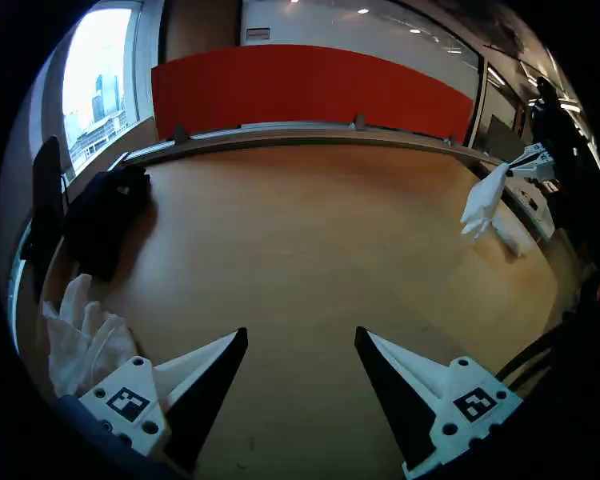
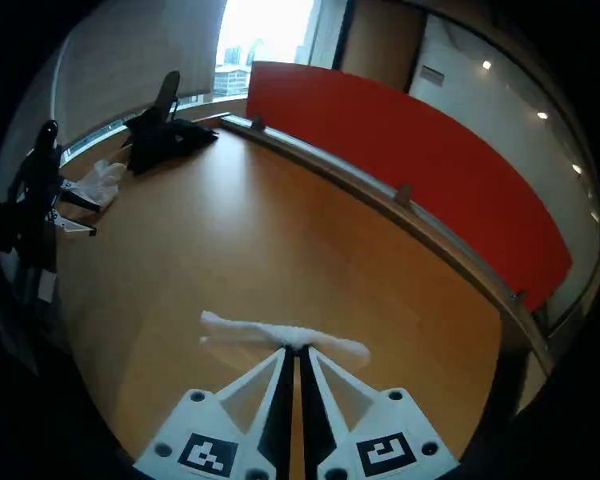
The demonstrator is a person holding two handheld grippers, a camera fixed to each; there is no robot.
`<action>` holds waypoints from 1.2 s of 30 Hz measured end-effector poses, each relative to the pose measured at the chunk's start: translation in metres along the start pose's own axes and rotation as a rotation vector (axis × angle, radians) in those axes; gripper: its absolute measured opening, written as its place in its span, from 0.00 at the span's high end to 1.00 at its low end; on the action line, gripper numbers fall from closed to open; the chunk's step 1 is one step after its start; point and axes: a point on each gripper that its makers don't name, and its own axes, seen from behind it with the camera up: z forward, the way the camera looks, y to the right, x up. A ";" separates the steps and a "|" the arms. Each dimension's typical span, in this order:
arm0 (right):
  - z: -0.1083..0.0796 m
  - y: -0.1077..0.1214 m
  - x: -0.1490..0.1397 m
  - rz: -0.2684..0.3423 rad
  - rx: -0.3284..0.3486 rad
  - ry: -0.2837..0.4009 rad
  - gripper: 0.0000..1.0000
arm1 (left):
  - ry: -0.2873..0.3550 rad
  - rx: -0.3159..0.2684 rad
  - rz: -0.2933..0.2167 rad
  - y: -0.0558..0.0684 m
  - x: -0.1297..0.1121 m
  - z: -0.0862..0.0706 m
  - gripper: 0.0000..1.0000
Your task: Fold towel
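Left gripper view, starting from the left: a heap of white cloths (image 1: 84, 340) sits just off the left finger. Farther along the desk (image 1: 300, 240) on that side there's a dark bag (image 1: 104, 216) next to a black chair (image 1: 48, 196), by the window (image 1: 96, 84). The left hand-held gripper (image 1: 298, 332) is released, with its fingers spread wide over the wood. The closest thing to writing on it is a square black-and-white marker (image 1: 128, 402) on each finger, which is a code pattern, not letters. Straight ahead, a red divider (image 1: 300, 88) runs along the desk's far edge. There's a small sign (image 1: 258, 34) on the wall above it, too small to read. Way off to the right, the right hand-held gripper (image 1: 518, 168) has the towel (image 1: 484, 204) dangling from its tips. More white cloth lies on the desk just beside it; can't tell if that's the same piece.

Right gripper view: far off to the left of the fingers is the left hand-held gripper, with the white cloths and dark bag beyond it. Dead centre, the right hand-held gripper is clenched on the towel. Both fingers pinch a bunched edge that sticks out either side of the tips. Its fingers carry the same kind of markers. The red divider sweeps away ahead and to the right.
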 end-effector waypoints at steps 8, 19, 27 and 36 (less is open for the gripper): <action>-0.013 0.054 -0.024 0.027 -0.052 -0.033 0.95 | -0.009 0.009 -0.008 0.002 0.001 0.003 0.00; -0.028 0.117 -0.049 0.035 -0.116 -0.087 0.95 | -0.019 0.016 0.006 0.006 0.006 0.005 0.00; -0.038 0.155 -0.058 0.047 -0.153 -0.115 0.95 | -0.023 0.019 0.013 0.010 0.008 0.005 0.00; -0.048 0.182 -0.072 0.036 -0.178 -0.160 0.95 | -0.028 0.025 0.017 0.013 0.007 0.003 0.00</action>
